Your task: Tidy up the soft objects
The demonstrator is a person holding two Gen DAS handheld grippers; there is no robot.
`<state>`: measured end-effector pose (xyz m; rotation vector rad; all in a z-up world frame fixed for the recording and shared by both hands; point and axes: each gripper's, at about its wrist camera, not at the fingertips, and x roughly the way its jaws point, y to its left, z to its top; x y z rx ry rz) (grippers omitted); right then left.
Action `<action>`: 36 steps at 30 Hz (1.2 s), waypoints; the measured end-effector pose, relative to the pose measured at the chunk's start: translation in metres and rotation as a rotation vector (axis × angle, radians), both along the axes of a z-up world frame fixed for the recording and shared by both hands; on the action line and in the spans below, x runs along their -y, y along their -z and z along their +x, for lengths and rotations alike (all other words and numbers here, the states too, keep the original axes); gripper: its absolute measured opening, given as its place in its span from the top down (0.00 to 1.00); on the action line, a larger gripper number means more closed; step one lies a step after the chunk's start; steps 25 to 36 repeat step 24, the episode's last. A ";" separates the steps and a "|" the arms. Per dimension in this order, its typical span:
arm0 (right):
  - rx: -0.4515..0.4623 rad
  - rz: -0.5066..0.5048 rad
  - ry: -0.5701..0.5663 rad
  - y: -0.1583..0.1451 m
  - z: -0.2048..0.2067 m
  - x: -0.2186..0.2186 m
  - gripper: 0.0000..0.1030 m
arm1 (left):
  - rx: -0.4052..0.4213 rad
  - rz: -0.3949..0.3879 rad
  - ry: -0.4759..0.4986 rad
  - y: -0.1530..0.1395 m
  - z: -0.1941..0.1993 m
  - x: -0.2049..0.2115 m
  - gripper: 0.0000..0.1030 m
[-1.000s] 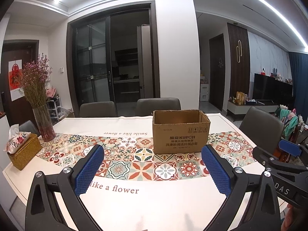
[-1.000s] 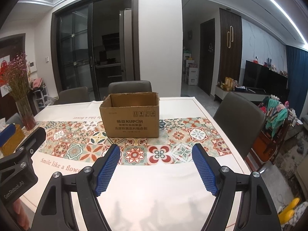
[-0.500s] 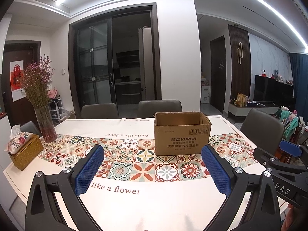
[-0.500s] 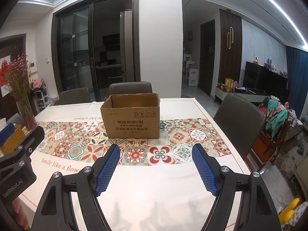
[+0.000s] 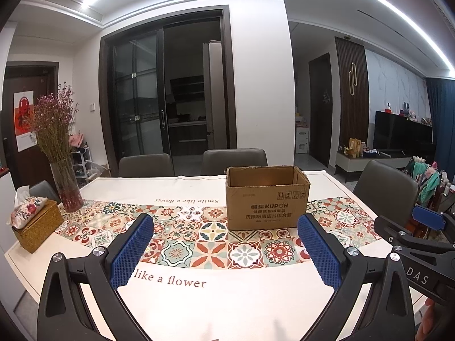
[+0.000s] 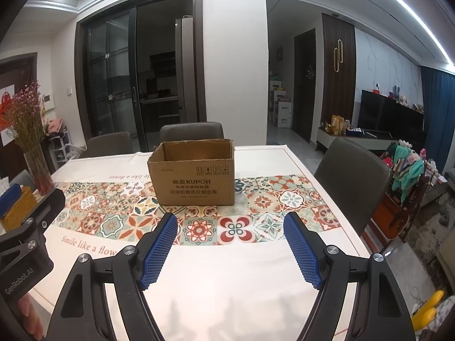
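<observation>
Both views tilted slightly up; left hand-held gripper (image 5: 226,248) and right hand-held gripper (image 6: 230,250) level, spread, empty above table (image 5: 241,307).

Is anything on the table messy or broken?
Nothing spilled or knocked over. The box stands upright, though its top rim looks ragged, as if the flaps were torn off. The vase and tissue basket sit neatly.

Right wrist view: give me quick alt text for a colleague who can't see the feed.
The right gripper hangs open and empty above a dining table, facing an open-topped cardboard box on the patterned table runner. The left gripper shows at the left edge, with a vase of dried flowers behind it.
</observation>
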<state>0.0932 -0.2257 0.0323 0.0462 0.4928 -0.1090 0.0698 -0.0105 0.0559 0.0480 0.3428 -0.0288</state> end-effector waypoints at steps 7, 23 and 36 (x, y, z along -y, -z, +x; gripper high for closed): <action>0.000 0.001 0.000 0.000 0.001 0.000 0.24 | 0.006 -0.002 -0.001 -0.001 -0.001 0.000 0.00; 0.002 0.002 0.001 -0.002 0.000 0.000 0.24 | 0.011 -0.002 -0.004 -0.002 -0.003 0.003 0.00; 0.002 0.001 0.002 -0.002 0.000 0.000 0.24 | 0.011 -0.002 -0.005 -0.002 -0.004 0.003 0.00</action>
